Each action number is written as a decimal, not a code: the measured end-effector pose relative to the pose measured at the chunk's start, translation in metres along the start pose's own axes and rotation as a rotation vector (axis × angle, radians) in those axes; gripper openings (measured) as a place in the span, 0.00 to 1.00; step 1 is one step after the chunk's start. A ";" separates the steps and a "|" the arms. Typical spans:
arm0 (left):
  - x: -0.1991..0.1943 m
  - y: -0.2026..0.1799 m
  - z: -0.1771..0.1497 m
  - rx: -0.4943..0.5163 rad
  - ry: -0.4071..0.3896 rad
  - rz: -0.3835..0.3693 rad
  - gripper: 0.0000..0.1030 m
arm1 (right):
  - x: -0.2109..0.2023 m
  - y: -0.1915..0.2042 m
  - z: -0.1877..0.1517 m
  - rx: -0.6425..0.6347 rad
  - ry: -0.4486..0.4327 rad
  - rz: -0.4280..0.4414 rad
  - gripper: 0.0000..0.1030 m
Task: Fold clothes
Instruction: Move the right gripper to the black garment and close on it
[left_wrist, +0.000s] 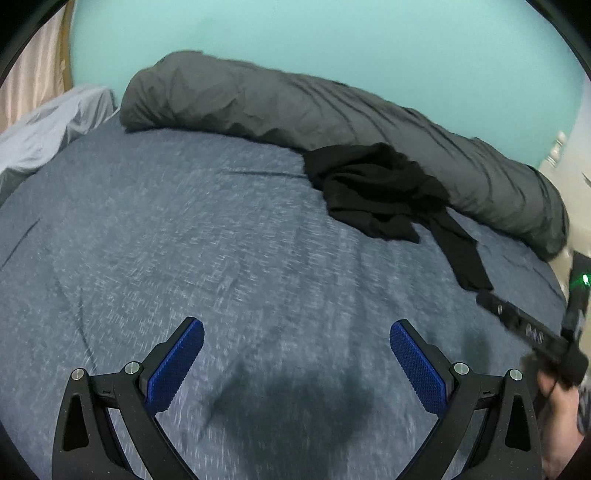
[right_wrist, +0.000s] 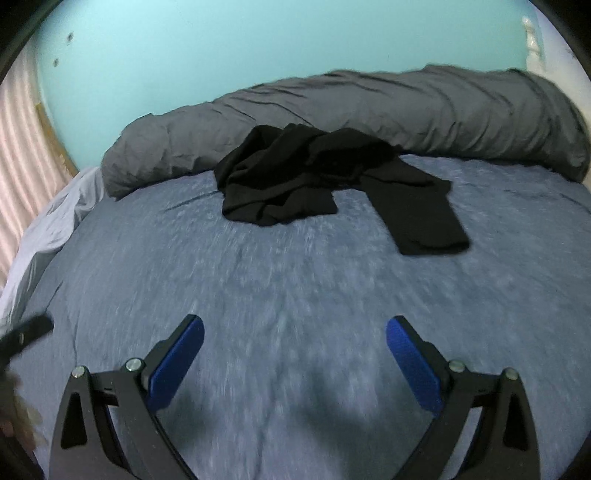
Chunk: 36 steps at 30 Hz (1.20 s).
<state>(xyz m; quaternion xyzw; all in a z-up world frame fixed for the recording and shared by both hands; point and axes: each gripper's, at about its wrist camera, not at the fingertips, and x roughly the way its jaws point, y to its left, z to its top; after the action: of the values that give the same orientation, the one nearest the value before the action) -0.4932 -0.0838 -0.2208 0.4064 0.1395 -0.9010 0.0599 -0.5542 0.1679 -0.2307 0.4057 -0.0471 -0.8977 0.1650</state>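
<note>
Splayed tool (right_wrist: 294, 332), black garment (right_wrist: 325, 181) well beyond

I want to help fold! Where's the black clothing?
The black garment lies crumpled on the blue bedspread, far side, against the rolled grey duvet.

The bed (right_wrist: 295, 295) is covered in a heathered blue-grey knit cloth, matt and slightly fuzzy. On it lies a black garment (right_wrist: 317, 181) of thin, soft, matt fabric, limp and creased. Behind the garment, a rolled dark grey duvet (right_wrist: 424, 107) looks like crinkled, matt woven cotton. The wall (right_wrist: 258, 44) behind the duvet is smooth, matt turquoise paint. The left gripper (left_wrist: 296, 334) and right gripper (right_wrist: 294, 332) have matt black plastic frames, shiny metal pivot pins, and blue pads (left_wrist: 417, 369) with a fine dimpled texture.
</note>
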 end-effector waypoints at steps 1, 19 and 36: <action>0.008 0.003 0.004 -0.008 0.009 0.005 1.00 | 0.013 0.001 0.010 0.011 0.006 -0.001 0.97; 0.082 0.040 0.027 -0.082 0.093 -0.007 1.00 | 0.177 0.035 0.146 0.015 0.022 -0.019 0.97; 0.030 0.066 -0.026 -0.080 0.047 -0.012 1.00 | 0.157 0.037 0.154 -0.035 -0.005 0.075 0.06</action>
<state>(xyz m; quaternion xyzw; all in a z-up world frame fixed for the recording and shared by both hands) -0.4802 -0.1383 -0.2734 0.4238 0.1794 -0.8852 0.0674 -0.7556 0.0726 -0.2321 0.3983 -0.0472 -0.8927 0.2054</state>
